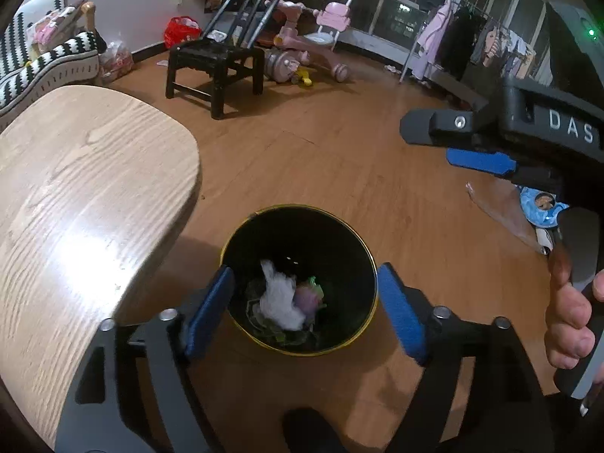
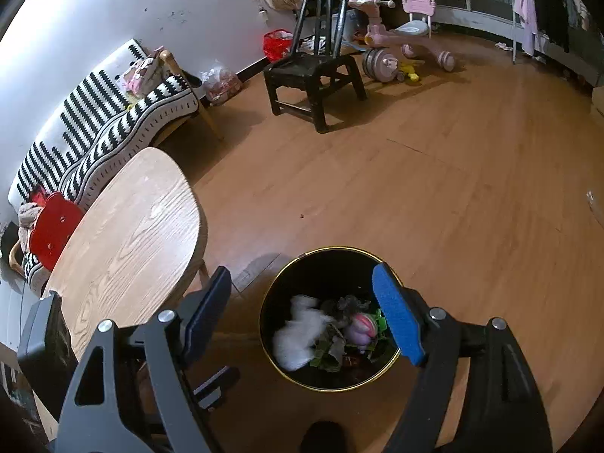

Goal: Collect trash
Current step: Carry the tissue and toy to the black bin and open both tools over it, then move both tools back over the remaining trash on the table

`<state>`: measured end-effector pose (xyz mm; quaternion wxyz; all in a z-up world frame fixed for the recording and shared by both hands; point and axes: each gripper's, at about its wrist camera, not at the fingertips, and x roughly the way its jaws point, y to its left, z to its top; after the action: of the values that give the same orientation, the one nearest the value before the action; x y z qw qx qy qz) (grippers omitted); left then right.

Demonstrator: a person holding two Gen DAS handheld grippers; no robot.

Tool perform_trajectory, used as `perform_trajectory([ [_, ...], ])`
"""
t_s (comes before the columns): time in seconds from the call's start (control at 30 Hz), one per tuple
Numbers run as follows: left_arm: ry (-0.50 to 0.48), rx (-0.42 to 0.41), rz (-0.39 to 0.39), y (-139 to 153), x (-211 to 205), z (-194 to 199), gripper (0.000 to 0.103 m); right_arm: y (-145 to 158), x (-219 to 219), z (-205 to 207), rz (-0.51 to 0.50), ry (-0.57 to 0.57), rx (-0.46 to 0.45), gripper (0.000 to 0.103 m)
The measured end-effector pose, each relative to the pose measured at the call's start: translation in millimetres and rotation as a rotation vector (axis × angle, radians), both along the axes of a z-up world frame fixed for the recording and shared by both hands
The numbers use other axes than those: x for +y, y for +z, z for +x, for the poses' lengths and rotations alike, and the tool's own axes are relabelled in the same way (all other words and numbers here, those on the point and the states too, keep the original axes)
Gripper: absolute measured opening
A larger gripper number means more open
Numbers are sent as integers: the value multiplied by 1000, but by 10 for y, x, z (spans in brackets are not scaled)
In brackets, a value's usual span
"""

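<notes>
A black bin with a gold rim [image 1: 302, 232] [image 2: 324, 275] stands on the wood floor beside the table. Inside it lie a crumpled white tissue [image 1: 281, 304] [image 2: 298, 336], a pink wrapper [image 1: 306, 298] [image 2: 360, 330] and green scraps. My left gripper [image 1: 304, 275] hangs open above the bin with nothing between its blue pads. My right gripper [image 2: 302, 275] is open as well, over the bin's left edge, and holds nothing. In the left wrist view the right gripper [image 1: 443, 147] shows at the right, jaws apart, held by a person's hand [image 1: 570, 313].
A light wooden table [image 1: 75, 188] [image 2: 132, 234] sits left of the bin. Farther back are a dark wooden chair [image 1: 215, 64] [image 2: 313, 71], a pink tricycle [image 1: 302, 37], a striped sofa [image 2: 113, 124] and a clothes rack [image 1: 453, 37]. A bare foot [image 1: 502, 207] rests on the floor at right.
</notes>
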<state>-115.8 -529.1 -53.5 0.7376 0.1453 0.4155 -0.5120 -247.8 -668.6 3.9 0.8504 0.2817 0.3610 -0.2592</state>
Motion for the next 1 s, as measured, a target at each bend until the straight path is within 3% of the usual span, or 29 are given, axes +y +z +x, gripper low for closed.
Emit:
perform_trajectory([
  [0.07,15,-6,2,37,44,12,88,36,49,35,-5,15,-1,77],
  [0.2,34,-24,-11,202,239,65,92,199,248,147,-43,64,-14,82],
  [0.4,137,-92,-58,569,882,369,94,429,724,413,-91,156,-47,88],
  [0.73,395,-173,-74,940,2397,974,95,656,2010,1206,-125,426,-87,88],
  [1.0,585,-235,-60,1068,3700,1267,95,713,3190,2004,-82,649,-144,88],
])
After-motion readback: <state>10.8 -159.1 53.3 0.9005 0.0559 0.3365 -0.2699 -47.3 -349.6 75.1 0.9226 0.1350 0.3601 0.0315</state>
